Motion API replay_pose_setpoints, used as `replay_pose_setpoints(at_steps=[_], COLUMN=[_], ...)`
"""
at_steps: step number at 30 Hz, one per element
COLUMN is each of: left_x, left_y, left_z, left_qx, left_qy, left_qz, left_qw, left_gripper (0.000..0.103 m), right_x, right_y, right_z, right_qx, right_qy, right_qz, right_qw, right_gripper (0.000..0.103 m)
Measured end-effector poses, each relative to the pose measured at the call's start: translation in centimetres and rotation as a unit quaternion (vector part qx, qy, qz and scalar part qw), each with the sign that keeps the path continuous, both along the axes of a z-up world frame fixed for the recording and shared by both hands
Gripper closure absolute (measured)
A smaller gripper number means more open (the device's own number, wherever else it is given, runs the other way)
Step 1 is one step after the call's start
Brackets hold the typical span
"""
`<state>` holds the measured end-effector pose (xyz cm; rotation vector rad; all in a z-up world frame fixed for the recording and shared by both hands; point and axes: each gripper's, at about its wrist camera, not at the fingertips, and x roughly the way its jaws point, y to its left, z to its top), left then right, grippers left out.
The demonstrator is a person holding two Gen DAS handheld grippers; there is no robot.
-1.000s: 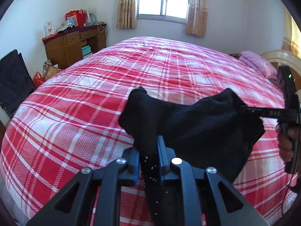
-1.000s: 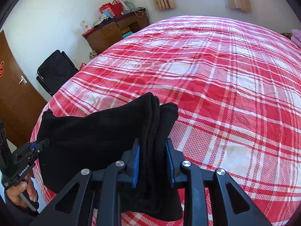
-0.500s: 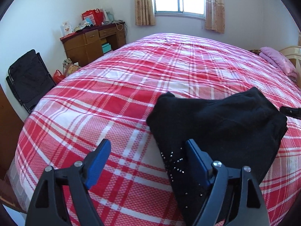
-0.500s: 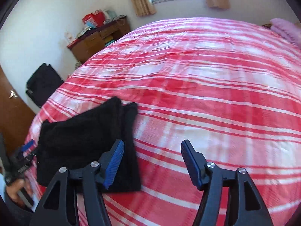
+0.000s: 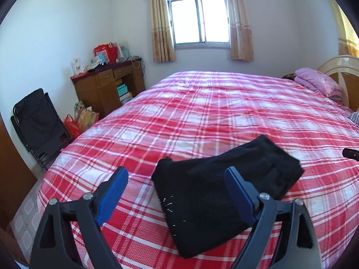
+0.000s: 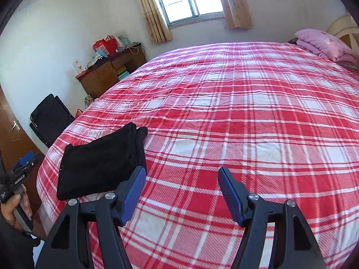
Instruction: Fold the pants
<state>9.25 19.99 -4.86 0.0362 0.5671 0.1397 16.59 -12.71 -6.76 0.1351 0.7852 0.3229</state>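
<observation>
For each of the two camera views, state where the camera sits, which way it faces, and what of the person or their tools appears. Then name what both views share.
Left wrist: sits on the left claw, open, facing across the bed toward the window; the folded pants lie just ahead.
Right wrist: sits on the right claw, open, facing the same way; the pants lie to its left, with the person's hand at the edge.
Shared: pants, bed, window, desk.
</observation>
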Motion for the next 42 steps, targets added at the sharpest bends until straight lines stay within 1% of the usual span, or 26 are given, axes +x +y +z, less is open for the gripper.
replay_pose_setpoints(at_steps=[4, 5, 7, 10, 14, 18, 26, 34, 42], left_x=[-0.8, -1.0, -1.3, -1.6, -1.8, -2.0, -2.1, -2.1, -2.1], left_y=[-1.1, -1.4, -2.0, -2.7, -2.9, -2.8, -2.9, -3.2, -3.4], left_z=[1.3, 1.6, 2.0, 2.4, 2.7, 2.7, 2.5, 2.4, 2.4], left_qx=[-0.002, -0.001, 0.001, 0.004, 0.005, 0.002, 0.001, 0.004, 0.009], left_qy=[-0.011, -0.012, -0.019, -0.026, -0.032, -0.033, -0.033, -0.03, -0.029], left_qz=[-0.012, -0.016, -0.022, -0.035, -0.038, -0.033, -0.033, -0.034, -0.028], left_qw=[0.9999, 0.9998, 0.9996, 0.999, 0.9988, 0.9989, 0.9989, 0.999, 0.9991], left_gripper=[0.011, 0.008, 0.006, 0.006, 0.006, 0.006, 0.006, 0.006, 0.001], right_x=[-1.7, -2.1, -3.0, -4.2, -5.1, -5.3, -5.4, -5.7, -6.1], right_y=[0.2, 0.4, 0.7, 0.8, 0.9, 1.0, 1.6, 1.5, 1.8], right_z=[1.6, 2.1, 3.1, 4.5, 5.7, 5.9, 5.3, 5.5, 5.9], right_qx=[-0.027, -0.036, -0.05, -0.048, -0.041, -0.042, -0.05, -0.051, -0.056], right_qy=[-0.023, -0.033, -0.052, -0.075, -0.09, -0.092, -0.09, -0.096, -0.108], right_qz=[0.012, 0.012, 0.012, 0.016, 0.019, 0.019, 0.022, 0.023, 0.024], right_qw=[0.999, 0.999, 0.997, 0.996, 0.995, 0.995, 0.994, 0.994, 0.992], right_gripper=[0.034, 0.034, 0.034, 0.034, 0.033, 0.033, 0.033, 0.033, 0.033])
